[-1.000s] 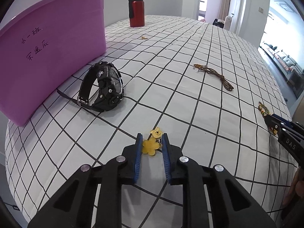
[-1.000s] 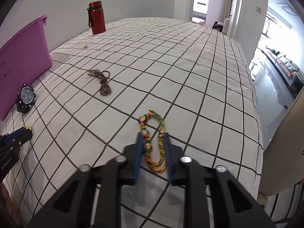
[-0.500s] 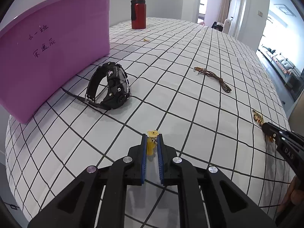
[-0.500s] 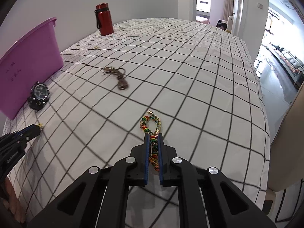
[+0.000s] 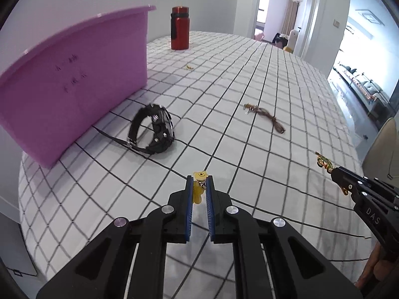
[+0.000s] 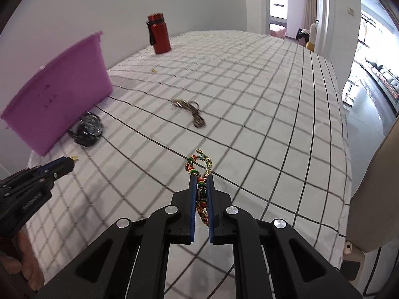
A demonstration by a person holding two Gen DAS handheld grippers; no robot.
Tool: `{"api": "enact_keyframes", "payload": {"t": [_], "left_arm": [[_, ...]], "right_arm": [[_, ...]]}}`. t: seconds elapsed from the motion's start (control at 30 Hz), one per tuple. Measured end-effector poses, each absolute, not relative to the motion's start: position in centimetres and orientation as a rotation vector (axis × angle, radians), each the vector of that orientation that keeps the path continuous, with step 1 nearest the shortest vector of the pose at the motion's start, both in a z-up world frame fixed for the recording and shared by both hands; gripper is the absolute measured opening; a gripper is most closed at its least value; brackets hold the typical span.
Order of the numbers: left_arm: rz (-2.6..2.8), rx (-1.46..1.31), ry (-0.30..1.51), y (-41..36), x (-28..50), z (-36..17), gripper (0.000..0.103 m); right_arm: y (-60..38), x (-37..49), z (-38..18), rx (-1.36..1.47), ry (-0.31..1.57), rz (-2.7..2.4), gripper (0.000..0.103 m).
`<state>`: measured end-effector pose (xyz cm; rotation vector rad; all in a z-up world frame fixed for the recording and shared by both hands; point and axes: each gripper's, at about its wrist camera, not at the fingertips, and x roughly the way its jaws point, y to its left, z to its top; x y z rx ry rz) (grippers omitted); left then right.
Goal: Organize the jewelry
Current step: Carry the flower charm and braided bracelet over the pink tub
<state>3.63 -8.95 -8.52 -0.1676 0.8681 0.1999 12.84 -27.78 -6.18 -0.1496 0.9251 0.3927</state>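
The left gripper (image 5: 199, 183) has its jaws clenched on a yellow bear charm (image 5: 199, 186), whose head pokes out past the tips. The right gripper (image 6: 200, 183) grips a beaded bracelet (image 6: 199, 169), its loop arching ahead of the jaws. Both hang above the checked worktop (image 5: 249, 87). A watch (image 5: 154, 132) and purple bin (image 5: 74, 82) lie ahead-left of the left jaws.

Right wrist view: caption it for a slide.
Right claw shut on a beaded bracelet above the checked cloth.
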Motion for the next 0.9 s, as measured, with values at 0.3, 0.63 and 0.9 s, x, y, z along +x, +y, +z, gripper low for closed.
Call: {"api": "enact_keyframes", "payload": {"t": [0.3,0.63,0.9], "left_arm": [[0.236,-0.182,0.800,-7.3,0.3,-0.9,0.010],[0.326,-0.191,0.695,-2.6,-2.8,7.0,0.010],[0.383,-0.207,0.638,4.4,-3.4,10.4,0.010]], "right_arm": [[-25.2,10.8,1.2,-0.146,0.871,0.504,0.008],[-19.0,10.3,7.6,-0.156,0.795,0.663,0.008],[-12.2,11.5,10.6,-0.155,0.729,0.727,0.008]]}}
